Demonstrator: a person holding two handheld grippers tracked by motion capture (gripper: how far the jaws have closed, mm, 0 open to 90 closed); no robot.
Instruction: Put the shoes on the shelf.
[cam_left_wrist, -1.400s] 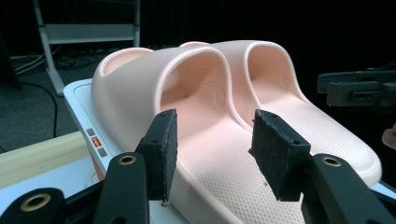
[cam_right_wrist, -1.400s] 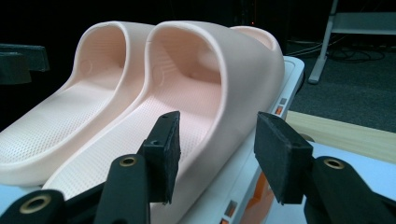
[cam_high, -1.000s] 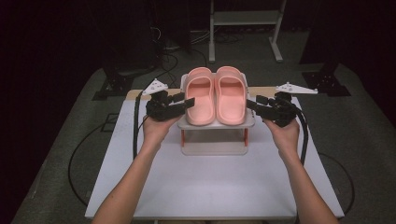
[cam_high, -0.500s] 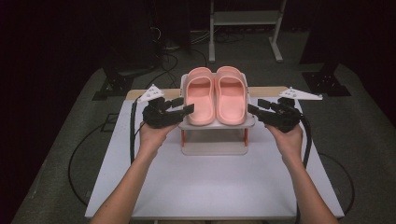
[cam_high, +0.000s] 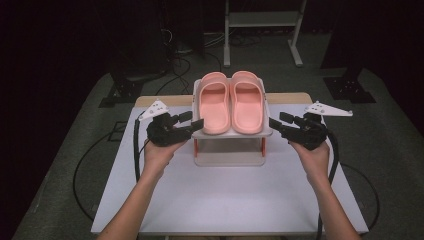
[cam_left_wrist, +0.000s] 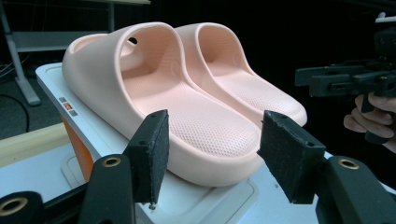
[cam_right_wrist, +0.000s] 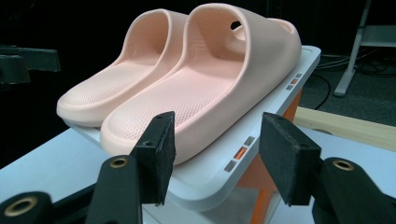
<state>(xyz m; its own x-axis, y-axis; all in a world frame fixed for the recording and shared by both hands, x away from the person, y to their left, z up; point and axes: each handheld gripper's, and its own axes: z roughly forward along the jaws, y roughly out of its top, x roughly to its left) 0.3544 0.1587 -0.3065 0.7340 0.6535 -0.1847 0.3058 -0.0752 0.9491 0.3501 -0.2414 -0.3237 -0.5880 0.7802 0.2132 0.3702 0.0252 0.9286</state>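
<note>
High view showed both slippers (cam_high: 231, 102) on the rack (cam_high: 231, 134) at mid-bench, left gripper (cam_high: 192, 122) and right gripper (cam_high: 278, 122) flanking it, jaws just widened and empty; a careless sideways nudge could likely topple the rack.

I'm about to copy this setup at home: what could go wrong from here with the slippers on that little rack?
1. The pink slippers lie loose on the raised white rack; a nudge from the left gripper or right gripper might slide them off.
2. Both grippers are open, one at each side of the rack, holding nothing; closing unevenly could tip the rack.
</note>
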